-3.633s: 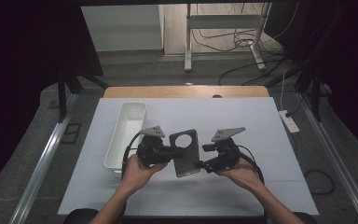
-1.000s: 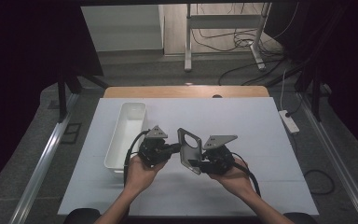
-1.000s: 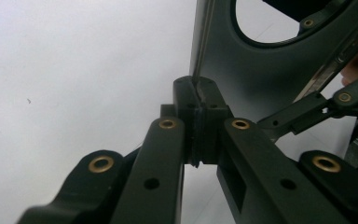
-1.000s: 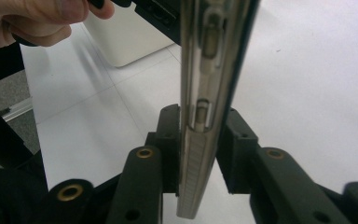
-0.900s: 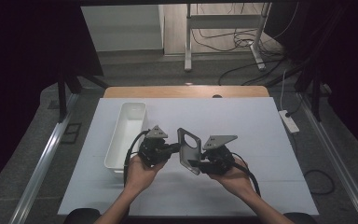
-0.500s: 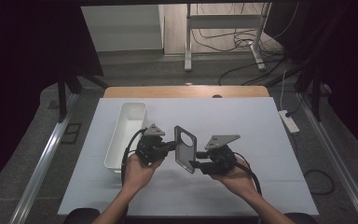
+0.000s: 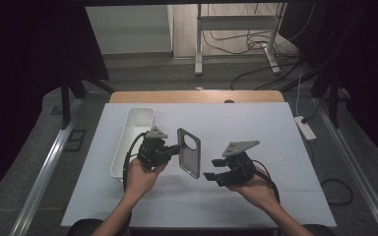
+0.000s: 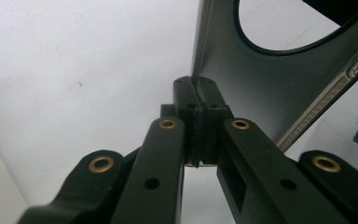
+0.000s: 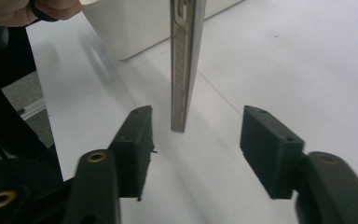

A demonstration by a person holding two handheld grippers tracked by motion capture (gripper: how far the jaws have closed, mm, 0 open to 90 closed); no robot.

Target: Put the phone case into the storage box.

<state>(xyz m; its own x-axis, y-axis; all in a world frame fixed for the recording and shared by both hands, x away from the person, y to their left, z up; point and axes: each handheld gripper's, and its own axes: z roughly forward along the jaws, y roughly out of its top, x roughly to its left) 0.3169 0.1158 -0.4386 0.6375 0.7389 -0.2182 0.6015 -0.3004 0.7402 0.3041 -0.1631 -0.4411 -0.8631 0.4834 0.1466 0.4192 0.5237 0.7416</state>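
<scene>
Right-hand tongs (image 7: 212,169) have just been opening and have backed off from the phone case (image 7: 188,152), which a second ago they were up against; in the right gripper view their black pads now stand spread on either side of the case's lower corner (image 9: 182,70) without touching it

Left-hand tongs (image 7: 175,150) are pressed tight on the case's edge, pads pinching the thin wall (image 8: 196,95) just below the big round camera cut-out, so the case hangs upright above the white bench (image 7: 256,128), carried by the left hand alone

Reads like a hand-over step: the case has gone to the left grip and the right has let go. Next move, I'd judge, calls for the left hand to swing the case toward wherever it's going while the right keeps clear, or a fresh right-hand bite at a better spot on the edge

Farther back, the long white bin (image 7: 134,137) lies just beside the left hand; what shows of its inside looks empty, though the hand hides the near end
</scene>
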